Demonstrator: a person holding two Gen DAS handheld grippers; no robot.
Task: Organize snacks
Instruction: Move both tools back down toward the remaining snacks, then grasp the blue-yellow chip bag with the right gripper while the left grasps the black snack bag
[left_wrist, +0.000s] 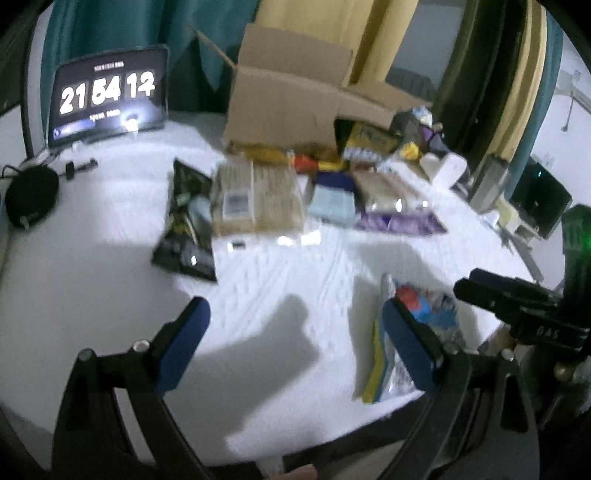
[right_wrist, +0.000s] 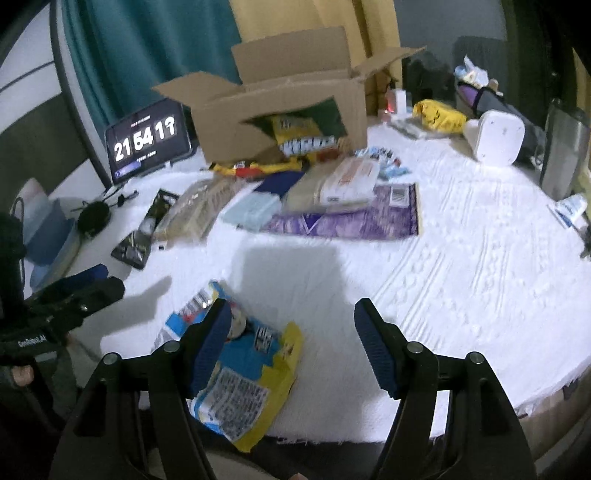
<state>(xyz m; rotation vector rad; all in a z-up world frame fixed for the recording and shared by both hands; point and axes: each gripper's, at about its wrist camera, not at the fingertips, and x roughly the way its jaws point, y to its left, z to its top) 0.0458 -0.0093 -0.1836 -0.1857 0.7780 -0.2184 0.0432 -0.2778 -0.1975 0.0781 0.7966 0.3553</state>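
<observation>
A blue and yellow snack bag (right_wrist: 243, 373) lies flat near the front edge of the white-covered bed; it also shows in the left wrist view (left_wrist: 417, 332). My right gripper (right_wrist: 291, 343) is open and empty, its left finger over the bag. My left gripper (left_wrist: 295, 339) is open and empty above bare cover, left of the bag. Farther back lie a black snack bag (left_wrist: 186, 221), beige wafer packs (left_wrist: 255, 195), a pale blue pack (right_wrist: 251, 210) and a purple pack (right_wrist: 351, 221). An open cardboard box (right_wrist: 280, 107) on its side holds more snacks.
A tablet (left_wrist: 107, 96) showing a clock stands at the back left, with a black round case (left_wrist: 31, 195) near it. A white device (right_wrist: 498, 136) and a yellow bag (right_wrist: 439, 114) sit at the back right. The bed edge runs close along the front.
</observation>
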